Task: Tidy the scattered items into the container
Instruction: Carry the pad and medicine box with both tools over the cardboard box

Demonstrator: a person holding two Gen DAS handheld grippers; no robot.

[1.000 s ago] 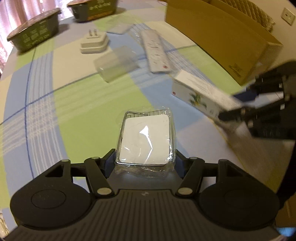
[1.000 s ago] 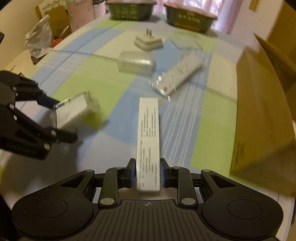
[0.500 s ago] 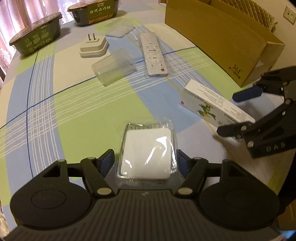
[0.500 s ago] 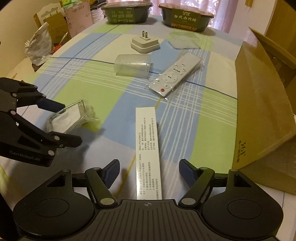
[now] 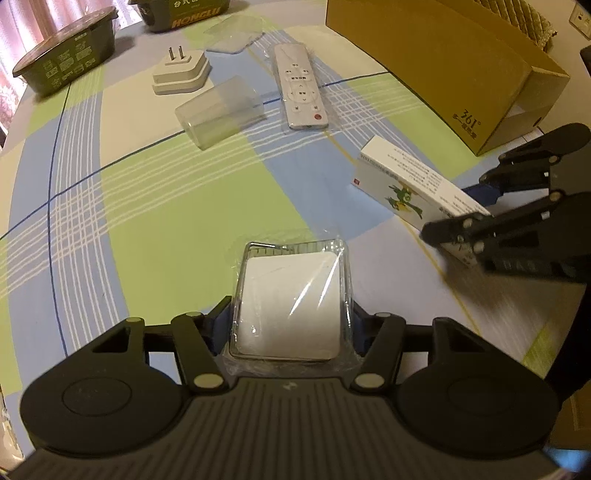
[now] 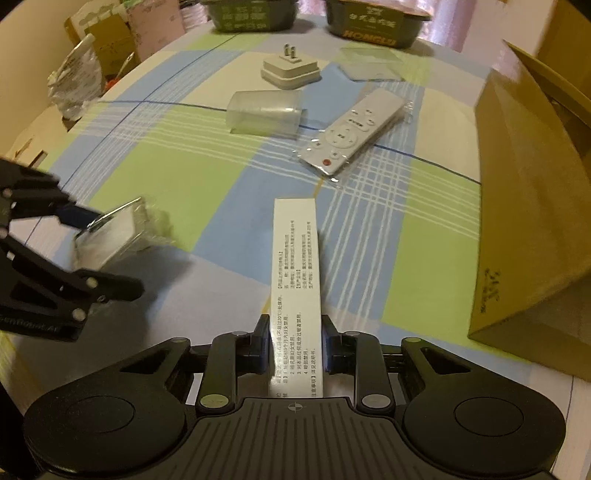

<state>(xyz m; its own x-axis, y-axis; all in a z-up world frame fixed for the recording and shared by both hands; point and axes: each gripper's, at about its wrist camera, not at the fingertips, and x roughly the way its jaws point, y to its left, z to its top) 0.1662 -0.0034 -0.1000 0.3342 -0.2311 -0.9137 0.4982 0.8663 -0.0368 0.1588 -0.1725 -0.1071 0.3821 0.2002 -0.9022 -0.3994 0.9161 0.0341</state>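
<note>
My left gripper (image 5: pixel 290 321) is shut on a white square pad in clear wrap (image 5: pixel 291 295), low over the checked tablecloth. In the right wrist view that same gripper (image 6: pixel 110 254) shows at the left, blurred, with the wrapped pad (image 6: pixel 110 236) between its fingers. My right gripper (image 6: pixel 296 339) is shut on the near end of a long white printed box (image 6: pixel 295 266). The left wrist view shows it (image 5: pixel 458 210) at the right, clamped on the box (image 5: pixel 406 184). The open brown cardboard box (image 5: pixel 443 62) (image 6: pixel 528 221) stands on the right.
Farther up the table lie a white remote (image 5: pixel 301 92) (image 6: pixel 351 136), a clear plastic case (image 5: pixel 219 110) (image 6: pixel 266 112), a white plug adapter (image 5: pixel 181 74) (image 6: pixel 290 70) and a flat clear lid (image 5: pixel 234 31). Two dark green tubs (image 6: pixel 255 14) (image 6: pixel 373 22) stand at the far edge.
Half a second ago both grippers stood open around their items. Both have now closed, the left on the wrapped pad and the right on the long box.
</note>
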